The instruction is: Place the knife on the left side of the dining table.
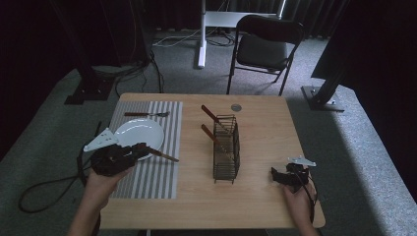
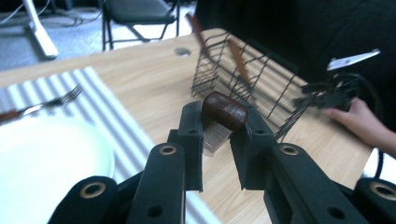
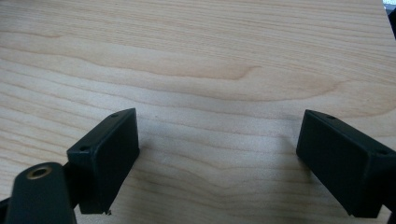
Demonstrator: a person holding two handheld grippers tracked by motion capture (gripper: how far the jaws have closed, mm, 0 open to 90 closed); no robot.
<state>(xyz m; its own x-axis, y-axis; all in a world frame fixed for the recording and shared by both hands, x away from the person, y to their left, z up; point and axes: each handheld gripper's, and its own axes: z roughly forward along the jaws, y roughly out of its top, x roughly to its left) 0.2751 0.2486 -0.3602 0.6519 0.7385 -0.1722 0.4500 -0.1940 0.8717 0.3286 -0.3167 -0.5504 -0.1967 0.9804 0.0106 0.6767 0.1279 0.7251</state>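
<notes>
My left gripper (image 1: 140, 150) hangs over the right rim of the white plate (image 1: 142, 132), shut on a brown-handled utensil (image 1: 166, 157) whose handle points right across the striped placemat (image 1: 150, 174). In the left gripper view the rounded handle end (image 2: 225, 110) sits between the gripper (image 2: 219, 122) pads, with a metal part just below it. A black wire caddy (image 1: 227, 147) stands mid-table, with two more brown handles (image 1: 210, 114) sticking out of it. My right gripper (image 1: 278, 175) rests low at the table's front right, open (image 3: 219, 158) over bare wood.
A fork (image 1: 147, 114) lies on the placemat behind the plate. A round grommet (image 1: 236, 107) sits in the tabletop near the far edge. A black folding chair (image 1: 265, 44) stands beyond the table. Cables trail on the floor at left.
</notes>
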